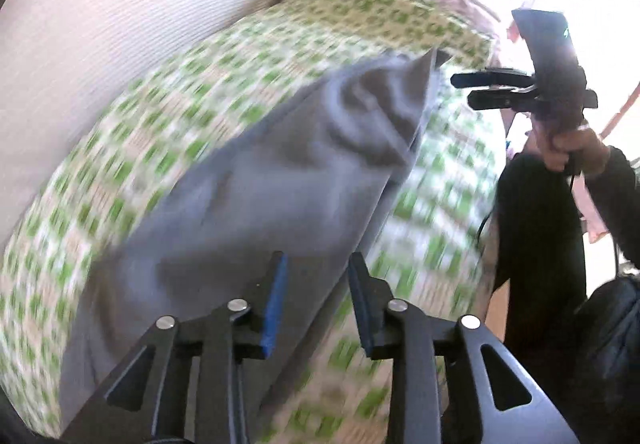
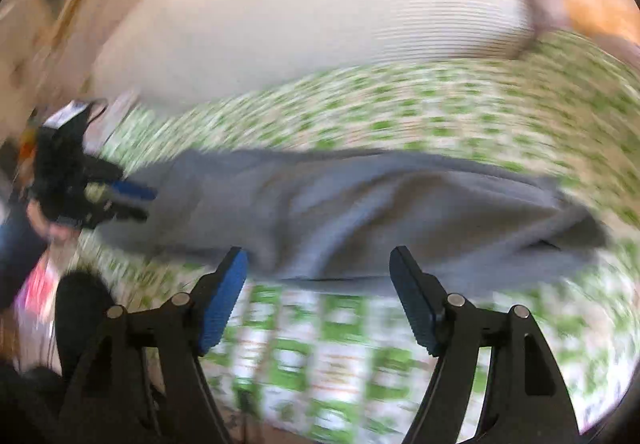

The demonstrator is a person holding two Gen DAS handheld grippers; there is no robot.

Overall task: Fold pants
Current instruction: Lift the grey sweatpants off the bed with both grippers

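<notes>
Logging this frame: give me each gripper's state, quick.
Left gripper: open, holding nothing, over the pants.
Right gripper: open wide, holding nothing, near the pants' edge.

The pants [image 1: 256,200] were a matt grey woven cloth, soft and creased. The bedsheet [image 1: 348,16] beneath was printed cloth, green on cream, matt. The pillow [image 2: 320,12] showed a ribbed off-white fabric. Each gripper [image 2: 318,298] had black matt plastic arms, bright metal pivot pins and blue ridged pads [image 2: 224,304].
</notes>
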